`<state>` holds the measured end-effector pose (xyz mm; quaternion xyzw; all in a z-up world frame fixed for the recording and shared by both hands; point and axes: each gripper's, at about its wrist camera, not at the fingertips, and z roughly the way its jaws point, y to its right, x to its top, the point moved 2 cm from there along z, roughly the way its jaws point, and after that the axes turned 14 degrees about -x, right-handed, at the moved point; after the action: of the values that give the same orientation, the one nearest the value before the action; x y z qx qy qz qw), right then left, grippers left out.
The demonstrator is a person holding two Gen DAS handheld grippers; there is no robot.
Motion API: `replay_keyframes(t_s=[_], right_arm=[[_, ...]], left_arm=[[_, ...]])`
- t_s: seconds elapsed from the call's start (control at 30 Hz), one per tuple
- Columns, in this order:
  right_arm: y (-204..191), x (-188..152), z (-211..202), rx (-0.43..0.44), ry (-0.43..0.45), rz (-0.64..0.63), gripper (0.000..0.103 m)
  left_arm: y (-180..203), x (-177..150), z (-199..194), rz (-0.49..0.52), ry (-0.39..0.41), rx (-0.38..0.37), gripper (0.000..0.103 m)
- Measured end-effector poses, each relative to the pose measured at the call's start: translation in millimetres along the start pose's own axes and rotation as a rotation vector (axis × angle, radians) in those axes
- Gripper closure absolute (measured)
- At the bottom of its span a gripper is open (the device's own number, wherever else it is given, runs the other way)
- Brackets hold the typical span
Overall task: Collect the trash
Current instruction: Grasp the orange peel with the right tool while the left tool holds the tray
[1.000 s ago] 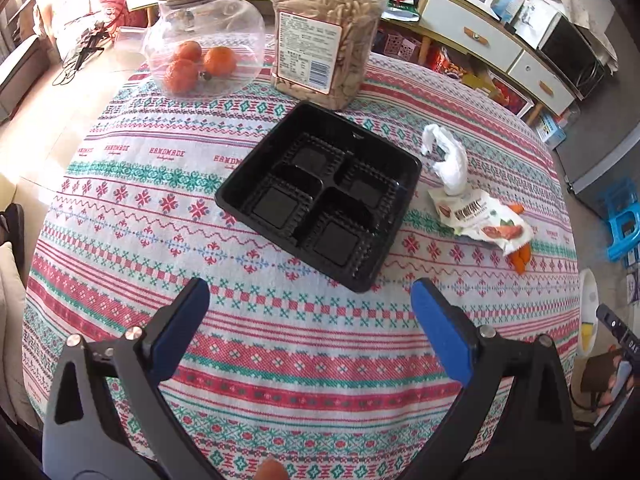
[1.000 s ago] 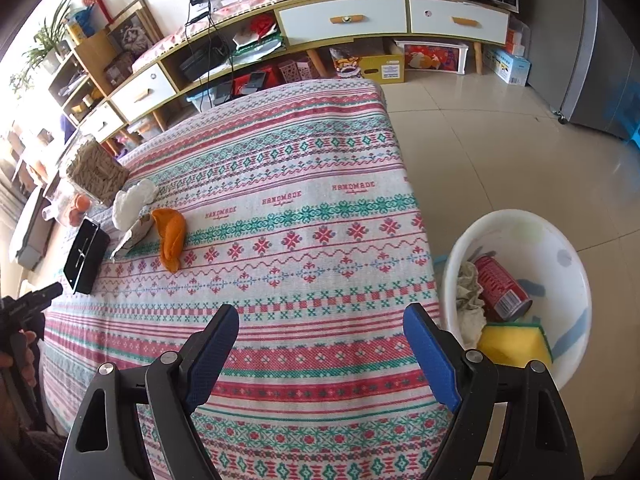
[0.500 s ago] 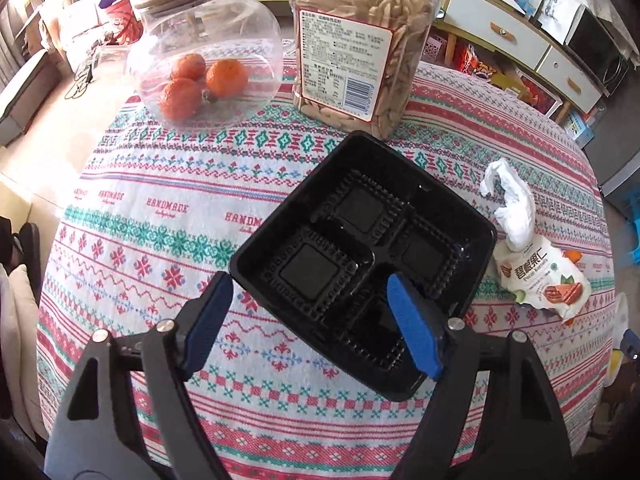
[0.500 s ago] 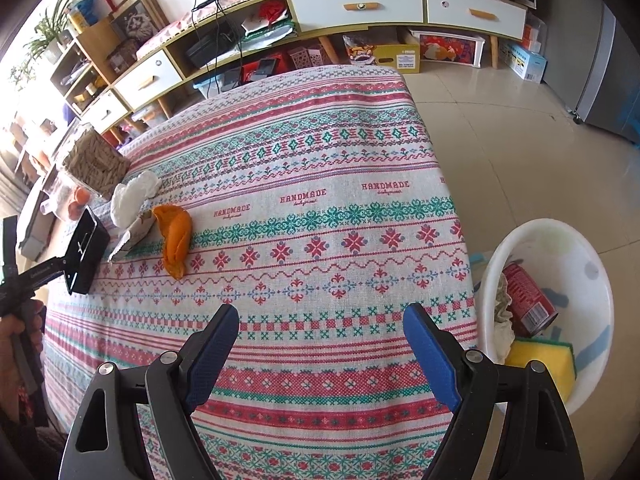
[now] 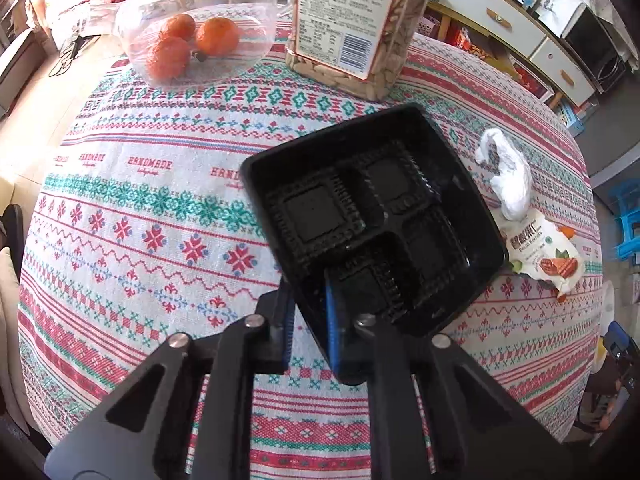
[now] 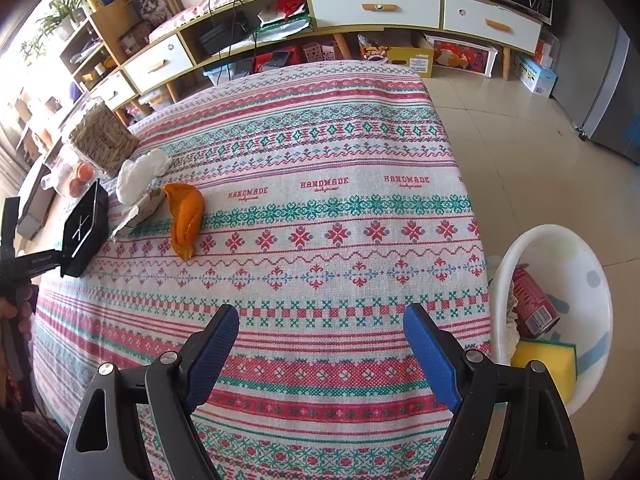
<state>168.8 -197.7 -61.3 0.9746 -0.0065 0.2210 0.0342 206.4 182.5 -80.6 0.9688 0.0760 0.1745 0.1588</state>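
You are clamping your left gripper (image 5: 310, 322) on the near wall of the black four-compartment plastic tray (image 5: 372, 216), which is tilting up off the patterned tablecloth (image 5: 140, 240). Your right gripper (image 6: 320, 354) is hanging released and empty over the near edge of the cloth. The white plastic basin (image 6: 560, 248) on the floor is already holding a red can (image 6: 532, 304), a yellow sponge (image 6: 546, 362) and some crumpled paper, so collecting is partly done. Still lying on the cloth are the crumpled white tissue (image 5: 506, 178), the torn snack wrapper (image 5: 540, 254) and the orange peel (image 6: 185, 218).
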Motion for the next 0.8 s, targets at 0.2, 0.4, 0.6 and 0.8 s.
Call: replay_keyframes(t_s=[0.2,0.4,0.6,0.8], right_arm=[[-28,9,-5,0.006,0.005,-0.038,0.017],[-86,31,-1,0.014,0.036,-0.119,0.018],[-133,47,34,0.003,0.017,-0.174,0.039],[-154,55,57,-0.035,0.018,-0.196,0.067]], left_arm=[[13,-14,-20,0.057,0.002,-0.039,0.097],[-4,-36,-45,0.081,0.012,-0.068,0.098],[-33,-52,-66,0.046,0.027,-0.103,0.098],[-45,-60,-74,0.029,0.037,-0.122,0.098]])
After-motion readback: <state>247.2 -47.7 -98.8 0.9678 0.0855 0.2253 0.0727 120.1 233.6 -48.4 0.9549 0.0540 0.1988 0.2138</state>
